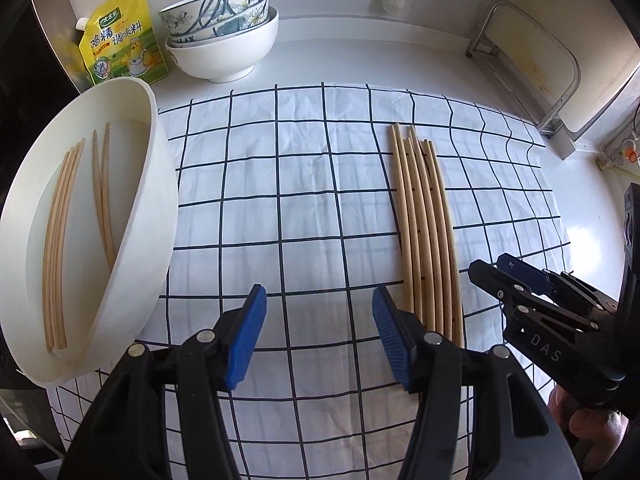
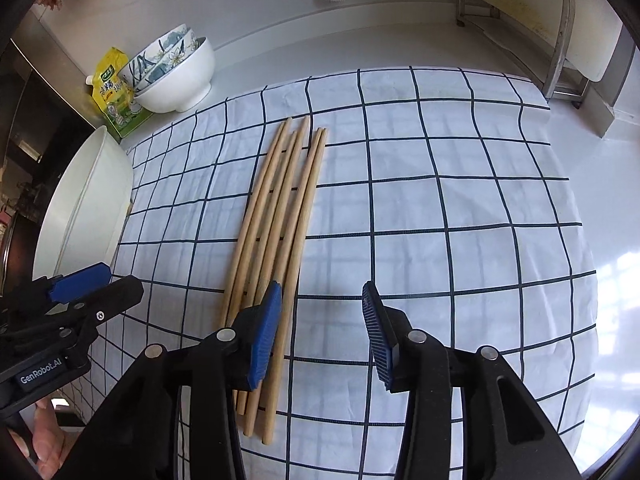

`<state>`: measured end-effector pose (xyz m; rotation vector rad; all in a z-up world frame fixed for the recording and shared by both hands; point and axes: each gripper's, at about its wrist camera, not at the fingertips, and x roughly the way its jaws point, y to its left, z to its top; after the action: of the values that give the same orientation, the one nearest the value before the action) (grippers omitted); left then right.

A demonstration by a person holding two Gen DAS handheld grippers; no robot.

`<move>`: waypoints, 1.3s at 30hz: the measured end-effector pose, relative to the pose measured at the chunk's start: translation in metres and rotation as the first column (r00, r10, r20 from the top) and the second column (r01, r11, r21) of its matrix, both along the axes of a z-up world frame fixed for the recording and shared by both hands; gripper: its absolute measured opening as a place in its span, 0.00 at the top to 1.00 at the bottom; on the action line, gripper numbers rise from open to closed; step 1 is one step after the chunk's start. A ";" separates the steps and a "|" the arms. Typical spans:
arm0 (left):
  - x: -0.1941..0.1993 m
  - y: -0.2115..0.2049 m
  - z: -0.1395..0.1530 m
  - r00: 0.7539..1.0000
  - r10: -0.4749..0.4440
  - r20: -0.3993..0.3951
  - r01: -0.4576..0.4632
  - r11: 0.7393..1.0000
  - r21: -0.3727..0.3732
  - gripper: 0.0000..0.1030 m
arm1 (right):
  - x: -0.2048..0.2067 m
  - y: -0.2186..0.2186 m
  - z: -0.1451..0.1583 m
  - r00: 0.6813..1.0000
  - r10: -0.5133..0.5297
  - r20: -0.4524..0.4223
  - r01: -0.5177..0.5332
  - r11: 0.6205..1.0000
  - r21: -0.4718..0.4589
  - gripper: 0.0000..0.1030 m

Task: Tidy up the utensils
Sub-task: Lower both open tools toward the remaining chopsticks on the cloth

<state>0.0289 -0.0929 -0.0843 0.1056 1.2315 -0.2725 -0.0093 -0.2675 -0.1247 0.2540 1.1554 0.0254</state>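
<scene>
The left gripper (image 1: pixel 319 312) hangs part open and empty, with the loose chopsticks (image 1: pixel 424 232) just right of it. The right gripper (image 2: pixel 322 308), also part open, holds nothing; its left pad seems to overlap their near ends.

Both grippers point steeply down side by side, the left gripper (image 1: pixel 319 334) and the right gripper (image 2: pixel 322 330) with jaws apart, holding nothing.

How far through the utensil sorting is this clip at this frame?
Partway. Done: several chopsticks already lie in the white tray. In hand: nothing; the left gripper and right gripper are both open and empty, with the right one at the near ends of the loose chopsticks. Left: that whole bundle on the checked cloth.
</scene>
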 end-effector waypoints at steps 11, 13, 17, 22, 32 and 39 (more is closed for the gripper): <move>0.002 0.005 -0.007 1.000 -0.010 -0.014 0.010 1.000 0.002 0.47 | -0.002 0.013 -0.009 1.000 -0.023 0.009 0.024 0.997 -0.073 0.61; 0.002 0.004 -0.008 1.000 -0.015 -0.013 0.015 1.000 0.002 0.47 | -0.002 0.018 -0.010 1.000 -0.019 0.013 0.021 0.995 -0.100 0.61; 0.003 0.001 -0.009 1.000 -0.019 -0.014 0.019 1.000 -0.004 0.47 | -0.004 0.026 -0.012 1.000 -0.009 0.020 0.012 0.989 -0.150 0.61; 0.003 0.000 -0.008 1.000 -0.030 -0.009 0.029 1.000 -0.007 0.47 | -0.005 0.032 -0.012 1.000 -0.002 0.022 0.007 0.982 -0.190 0.61; 0.003 0.003 -0.008 1.000 -0.029 -0.008 0.029 1.000 -0.008 0.47 | -0.007 0.026 -0.012 1.000 -0.021 0.023 0.026 0.977 -0.211 0.61; 0.002 0.000 -0.009 0.999 -0.037 0.000 0.037 0.999 -0.020 0.47 | -0.009 0.019 -0.012 0.999 -0.035 0.024 0.040 0.974 -0.223 0.61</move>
<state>0.0311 -0.0925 -0.0934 0.1115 1.2282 -0.3174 -0.0180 -0.2485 -0.1367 0.0755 1.1226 -0.1346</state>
